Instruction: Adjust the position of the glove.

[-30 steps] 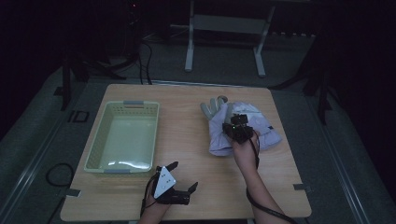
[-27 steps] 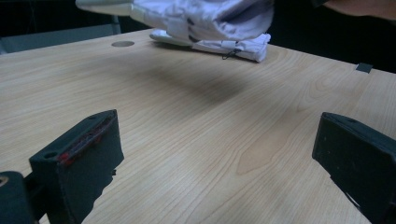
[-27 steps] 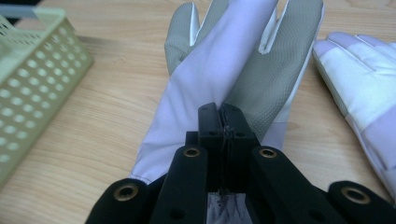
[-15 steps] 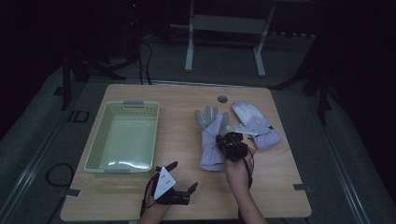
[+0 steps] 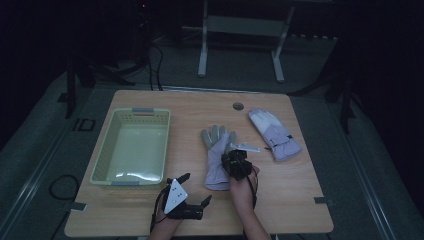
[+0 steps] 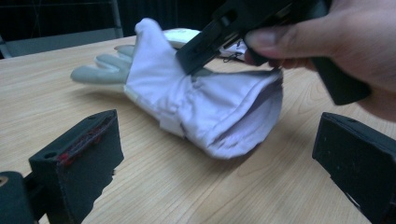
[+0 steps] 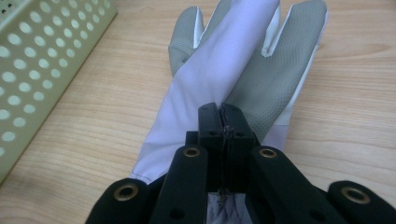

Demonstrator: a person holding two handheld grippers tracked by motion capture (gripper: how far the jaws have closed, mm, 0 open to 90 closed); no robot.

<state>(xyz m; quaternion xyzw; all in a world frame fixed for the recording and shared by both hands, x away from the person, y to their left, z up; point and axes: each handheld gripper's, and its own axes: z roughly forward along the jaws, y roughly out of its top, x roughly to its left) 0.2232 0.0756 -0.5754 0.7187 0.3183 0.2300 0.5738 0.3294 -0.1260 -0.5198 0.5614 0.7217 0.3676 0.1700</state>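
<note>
Glove (image 5: 218, 159) lies near the middle of the wooden table (image 5: 300, 200), pale lilac with grey fingers pointing away from the person, cuff toward them. We see the right gripper (image 5: 235, 162) clamped on it: in the right gripper view the jaws are pressed together on a raised fold of lilac fabric (image 7: 219, 74) near the palm, and grey textured finger pads (image 7: 271, 70) spread out beyond. In the left gripper view we note the glove's open cuff (image 6: 243, 121) lifted slightly off the wood, with the person's right hand (image 6: 336, 42) above it. A second glove (image 5: 275, 134) lies well apart to the right, palm down. The green basket (image 5: 102, 159) sits at the table's left side, beside the held glove but not touching it. The left gripper (image 5: 192, 202) rests near the table's front edge, jaws spread wide and holding nothing.
</note>
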